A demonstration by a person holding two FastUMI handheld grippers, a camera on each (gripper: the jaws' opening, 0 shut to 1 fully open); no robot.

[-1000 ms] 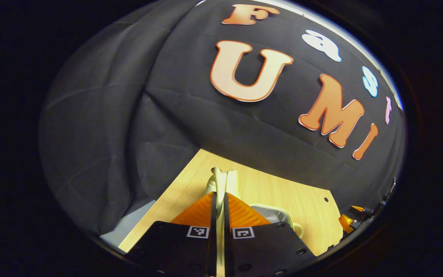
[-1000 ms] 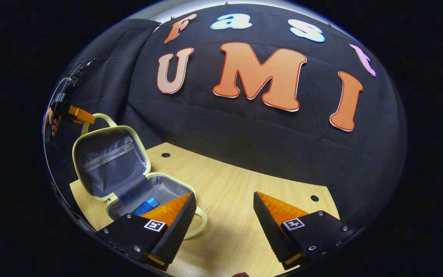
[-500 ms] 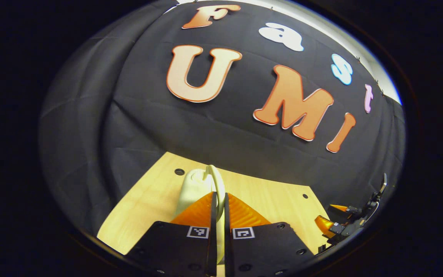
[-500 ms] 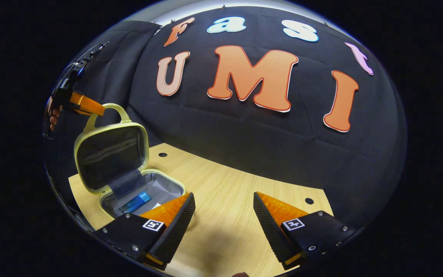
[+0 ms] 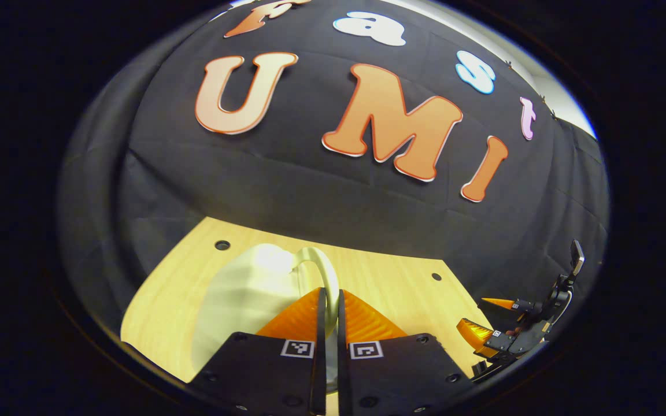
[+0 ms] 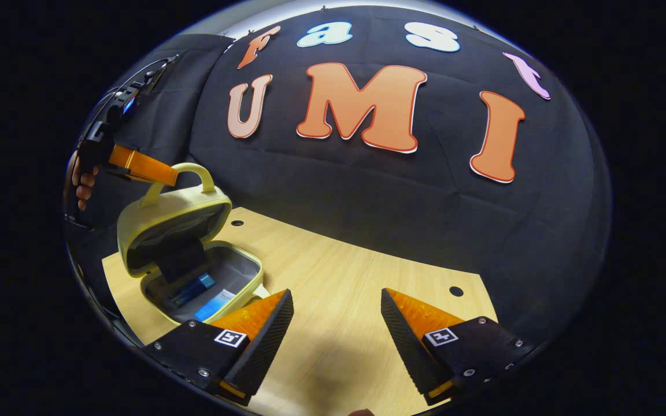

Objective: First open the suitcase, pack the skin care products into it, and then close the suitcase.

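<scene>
So the suitcase [image 6: 188, 254] is a small pale yellow one sitting on the wooden table [image 6: 339, 289], off to the left side in the right gripper view. Its lid [image 6: 174, 222] is tipped over the bottom half but there's a wide gap between them, and you can see the grey lining inside. Two skin care products are lying in the bottom half: a blue tube [image 6: 191, 290] and next to it a flat blue and white packet [image 6: 214, 301].

Left gripper [image 6: 162, 175] has its two fingers pinched together on the lid's handle [image 6: 197, 173], up at the top of the lid. A hand [image 6: 81, 179] is gripping that tool from behind, at the far left edge. In the left gripper view you're looking right along those fingers, the left gripper [image 5: 328, 300] clamped with the pale handle [image 5: 321, 271] looping out just ahead of the tips, and the lid's outer shell [image 5: 246, 300] spreading out to the left below it.

Right gripper [image 6: 336, 312] is spread wide apart with nothing between the fingers, hanging over bare table just right of the suitcase. You can spot it from the left gripper view too, far off at the lower right edge [image 5: 486, 318], fingers apart.

Table has a few small round holes [image 6: 455, 290] in it.
</scene>
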